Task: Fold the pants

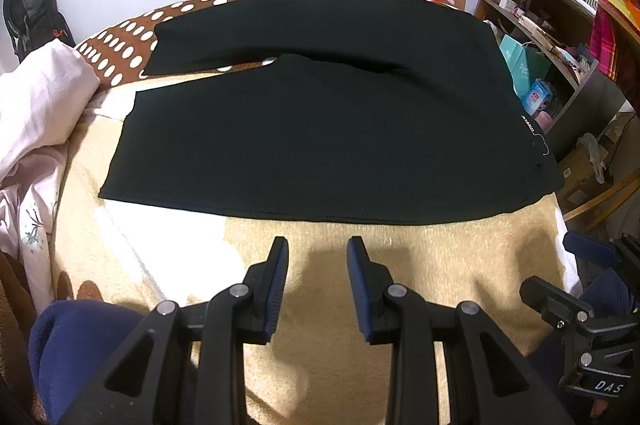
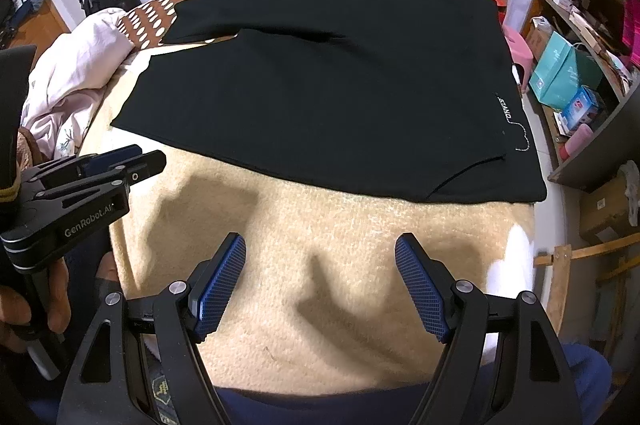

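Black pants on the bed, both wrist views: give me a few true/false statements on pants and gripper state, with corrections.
1. The black pants lie spread flat, both legs side by side. True.
2. The left gripper is clamped on the pants' hem. False: it is open, over the beige blanket, short of the fabric.
3. The right gripper is open and holds nothing. True.
4. The pants are already folded in half. False: both legs lie unfolded, a gap between them.
5. White lettering shows near the pants' right end. True.
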Demonstrator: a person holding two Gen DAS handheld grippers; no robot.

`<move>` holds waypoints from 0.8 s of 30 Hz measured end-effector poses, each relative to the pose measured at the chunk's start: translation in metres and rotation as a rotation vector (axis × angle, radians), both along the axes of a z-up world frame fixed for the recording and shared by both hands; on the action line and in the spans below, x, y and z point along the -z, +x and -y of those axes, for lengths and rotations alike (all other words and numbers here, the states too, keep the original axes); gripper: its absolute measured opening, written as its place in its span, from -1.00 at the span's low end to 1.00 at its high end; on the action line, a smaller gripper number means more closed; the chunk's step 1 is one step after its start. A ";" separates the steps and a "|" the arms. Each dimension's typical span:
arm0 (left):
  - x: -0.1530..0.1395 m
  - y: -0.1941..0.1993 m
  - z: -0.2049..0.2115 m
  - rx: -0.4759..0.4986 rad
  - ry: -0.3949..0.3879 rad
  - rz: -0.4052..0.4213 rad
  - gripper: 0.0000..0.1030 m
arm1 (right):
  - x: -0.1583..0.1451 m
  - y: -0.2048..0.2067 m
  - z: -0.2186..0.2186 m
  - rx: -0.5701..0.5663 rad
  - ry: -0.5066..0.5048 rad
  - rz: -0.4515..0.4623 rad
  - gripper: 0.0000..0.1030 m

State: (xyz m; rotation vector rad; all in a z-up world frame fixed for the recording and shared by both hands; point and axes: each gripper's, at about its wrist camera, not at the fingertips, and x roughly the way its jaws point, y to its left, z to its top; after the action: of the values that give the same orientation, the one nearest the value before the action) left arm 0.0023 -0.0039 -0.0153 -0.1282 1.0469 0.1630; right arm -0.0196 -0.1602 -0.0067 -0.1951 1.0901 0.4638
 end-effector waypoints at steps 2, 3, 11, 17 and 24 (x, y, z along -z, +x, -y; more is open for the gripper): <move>0.000 0.002 -0.001 0.001 -0.007 -0.001 -0.37 | 0.000 0.003 0.000 -0.006 0.004 -0.002 0.50; 0.000 0.003 -0.002 0.003 -0.008 -0.001 -0.37 | 0.000 0.006 0.000 -0.010 0.004 0.000 0.50; -0.004 0.028 -0.010 0.014 0.021 0.005 -0.37 | -0.009 0.046 -0.001 -0.035 0.014 0.026 0.50; -0.011 0.063 -0.024 -0.002 0.030 0.028 -0.37 | -0.017 0.086 -0.005 -0.049 0.013 0.056 0.50; -0.015 0.098 -0.040 -0.003 0.041 0.037 -0.37 | -0.026 0.130 -0.015 -0.069 -0.008 0.096 0.50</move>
State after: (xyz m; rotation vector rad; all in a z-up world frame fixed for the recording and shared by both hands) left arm 0.1008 0.0360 0.0000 -0.0949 1.0055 0.1842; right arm 0.1101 -0.1455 0.0192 -0.2600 0.9937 0.5068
